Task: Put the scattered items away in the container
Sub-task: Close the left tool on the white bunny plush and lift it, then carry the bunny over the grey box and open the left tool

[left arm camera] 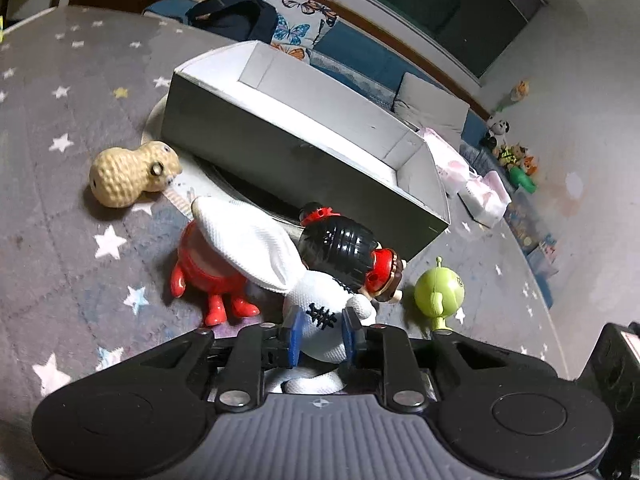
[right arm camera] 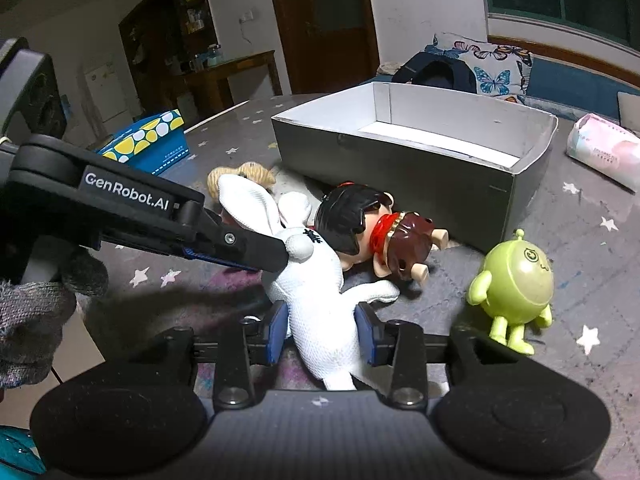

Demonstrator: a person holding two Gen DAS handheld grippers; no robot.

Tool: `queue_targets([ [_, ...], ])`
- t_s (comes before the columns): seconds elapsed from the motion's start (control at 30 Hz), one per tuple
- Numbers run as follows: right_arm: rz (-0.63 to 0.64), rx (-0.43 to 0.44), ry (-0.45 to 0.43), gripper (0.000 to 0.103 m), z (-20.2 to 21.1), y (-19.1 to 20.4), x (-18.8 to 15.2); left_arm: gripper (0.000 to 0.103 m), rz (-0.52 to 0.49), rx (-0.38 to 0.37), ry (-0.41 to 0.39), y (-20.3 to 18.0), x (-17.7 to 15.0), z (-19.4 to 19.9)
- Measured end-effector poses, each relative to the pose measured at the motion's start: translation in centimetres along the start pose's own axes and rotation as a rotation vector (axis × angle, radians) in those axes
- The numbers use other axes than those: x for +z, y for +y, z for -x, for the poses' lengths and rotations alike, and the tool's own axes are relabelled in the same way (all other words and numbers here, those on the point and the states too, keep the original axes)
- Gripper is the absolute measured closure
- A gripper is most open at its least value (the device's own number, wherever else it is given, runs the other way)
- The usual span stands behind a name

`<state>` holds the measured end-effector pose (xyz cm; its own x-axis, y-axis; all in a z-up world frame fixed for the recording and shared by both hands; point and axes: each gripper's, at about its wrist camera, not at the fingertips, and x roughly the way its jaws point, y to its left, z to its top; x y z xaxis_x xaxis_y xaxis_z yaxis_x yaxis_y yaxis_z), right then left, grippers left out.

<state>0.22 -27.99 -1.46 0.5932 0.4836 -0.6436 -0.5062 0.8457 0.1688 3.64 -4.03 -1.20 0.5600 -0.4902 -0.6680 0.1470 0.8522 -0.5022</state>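
Note:
A white plush rabbit [left arm camera: 320, 300] lies on the grey star-patterned mat in front of the open grey-and-white box [left arm camera: 304, 140]. My left gripper [left arm camera: 322, 336] is shut on the rabbit's body, blue pads pressing on both sides. In the right wrist view my right gripper [right arm camera: 324, 334] is shut on the rabbit [right arm camera: 316, 292] lower down, while the left gripper [right arm camera: 276, 258] reaches in from the left. Around the rabbit lie a black-haired doll [left arm camera: 344, 248], a red figure [left arm camera: 204, 272], a peanut toy [left arm camera: 132, 174] and a standing green alien figure [left arm camera: 438, 292]. The box [right arm camera: 400, 160] holds none of these toys.
A pink tissue pack [right arm camera: 604, 152] lies right of the box and a blue carton with yellow spots [right arm camera: 148, 136] lies at the mat's left edge. A gloved hand [right arm camera: 32, 312] holds the left gripper. Cushions and small toys line the far wall.

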Motion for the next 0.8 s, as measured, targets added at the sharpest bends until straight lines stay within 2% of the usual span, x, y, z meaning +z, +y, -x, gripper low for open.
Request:
queue_targets([
  [0.1, 0.012, -0.011, -0.006, 0.072, 0.2, 0.4, 0.0, 0.074, 0.043, -0.018, 0.010, 0.6, -0.1, 0.0],
  [0.3, 0.058, -0.022, -0.040, 0.075, 1.7, 1.5, 0.1, 0.074, 0.065, -0.064, 0.022, 0.6, -0.1, 0.9],
  [0.5, 0.101, -0.024, -0.114, 0.076, 4.4, 2.3, 1.7, 0.074, 0.026, -0.104, -0.034, -1.0, 0.6, 2.9],
  [0.67, 0.155, -0.034, -0.182, 0.077, 6.0, 2.2, 4.4, 0.074, -0.004, -0.149, -0.096, -2.5, 2.9, 4.2],
  [0.8, 0.196, -0.061, -0.226, 0.077, 5.7, 1.1, 7.4, 0.074, -0.030, -0.160, -0.139, -3.9, 6.1, 3.6],
])
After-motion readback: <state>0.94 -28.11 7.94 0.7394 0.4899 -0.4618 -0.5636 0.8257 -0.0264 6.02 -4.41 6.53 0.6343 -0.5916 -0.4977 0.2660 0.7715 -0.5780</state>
